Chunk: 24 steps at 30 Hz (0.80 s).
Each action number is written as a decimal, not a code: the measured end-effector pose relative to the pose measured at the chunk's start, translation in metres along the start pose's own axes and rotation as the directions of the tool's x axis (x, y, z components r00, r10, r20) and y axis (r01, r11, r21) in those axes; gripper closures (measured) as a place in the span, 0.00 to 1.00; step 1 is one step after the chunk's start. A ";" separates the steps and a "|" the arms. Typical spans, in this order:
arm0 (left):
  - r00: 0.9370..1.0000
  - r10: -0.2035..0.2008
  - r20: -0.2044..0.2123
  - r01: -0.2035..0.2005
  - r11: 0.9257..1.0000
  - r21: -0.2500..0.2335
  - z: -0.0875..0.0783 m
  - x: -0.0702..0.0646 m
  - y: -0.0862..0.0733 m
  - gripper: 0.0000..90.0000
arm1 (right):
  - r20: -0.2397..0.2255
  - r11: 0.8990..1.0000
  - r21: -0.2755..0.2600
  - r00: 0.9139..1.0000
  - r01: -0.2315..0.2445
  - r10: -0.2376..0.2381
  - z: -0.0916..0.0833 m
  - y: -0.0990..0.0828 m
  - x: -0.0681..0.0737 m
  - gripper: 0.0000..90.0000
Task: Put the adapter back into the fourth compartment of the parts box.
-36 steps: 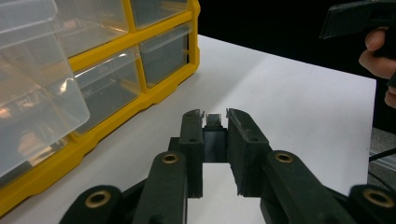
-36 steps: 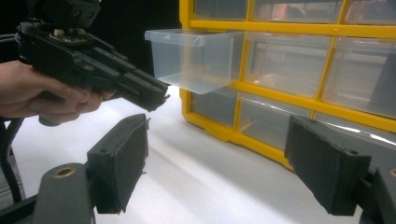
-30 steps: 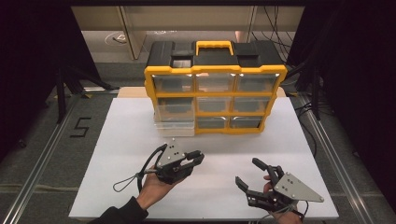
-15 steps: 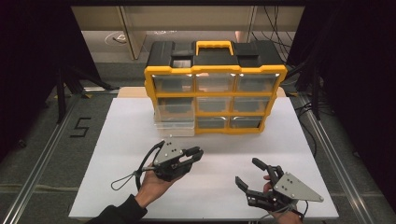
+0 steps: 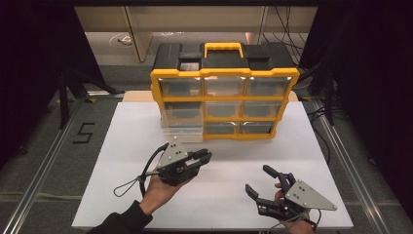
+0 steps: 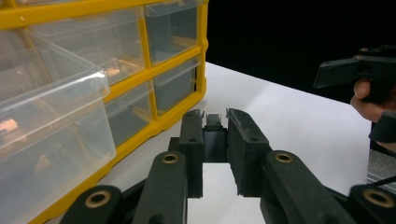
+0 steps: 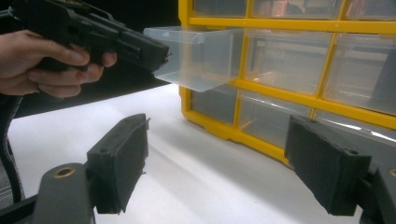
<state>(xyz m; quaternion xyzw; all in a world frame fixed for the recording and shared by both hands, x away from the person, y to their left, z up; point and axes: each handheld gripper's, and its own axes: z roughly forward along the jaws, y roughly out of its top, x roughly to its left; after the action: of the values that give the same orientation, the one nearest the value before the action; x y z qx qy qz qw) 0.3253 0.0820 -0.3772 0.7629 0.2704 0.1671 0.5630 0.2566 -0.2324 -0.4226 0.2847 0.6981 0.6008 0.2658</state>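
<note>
A yellow-framed drawer cabinet (image 5: pixel 224 100) with a black top is seen standing at the far middle of the white tabletop (image 5: pixel 122 146). One clear drawer (image 5: pixel 181 129), in the lower left column, is seen pulled out toward the near side; the others sit flush. The left gripper (image 5: pixel 203 157) is held above the tabletop, just before the open drawer, its jaws nearly closed with a narrow gap and nothing between them. The right gripper (image 5: pixel 260 183) is held low near the front right edge, well apart from the cabinet, jaws spread wide and empty. A cable (image 5: pixel 129 183) is seen looping from the left gripper.
</note>
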 end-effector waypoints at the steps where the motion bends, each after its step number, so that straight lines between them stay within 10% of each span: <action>1: 1.000 -0.001 0.000 0.001 1.000 -0.002 0.000 0.000 0.001 0.85 | -0.001 1.000 0.001 1.000 0.003 -0.003 0.000 0.000 0.000 0.25; 24: 0.999 -0.011 -0.053 0.007 0.998 -0.068 -0.010 0.019 0.035 0.85 | 0.001 1.000 -0.002 1.000 0.005 -0.005 0.000 0.000 0.000 0.25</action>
<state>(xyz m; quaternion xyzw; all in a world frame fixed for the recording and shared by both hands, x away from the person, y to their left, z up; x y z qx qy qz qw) 0.3421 0.0935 -0.3417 0.7373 0.2830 0.1938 0.5820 0.2566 -0.2325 -0.4225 0.2831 0.6980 0.6008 0.2679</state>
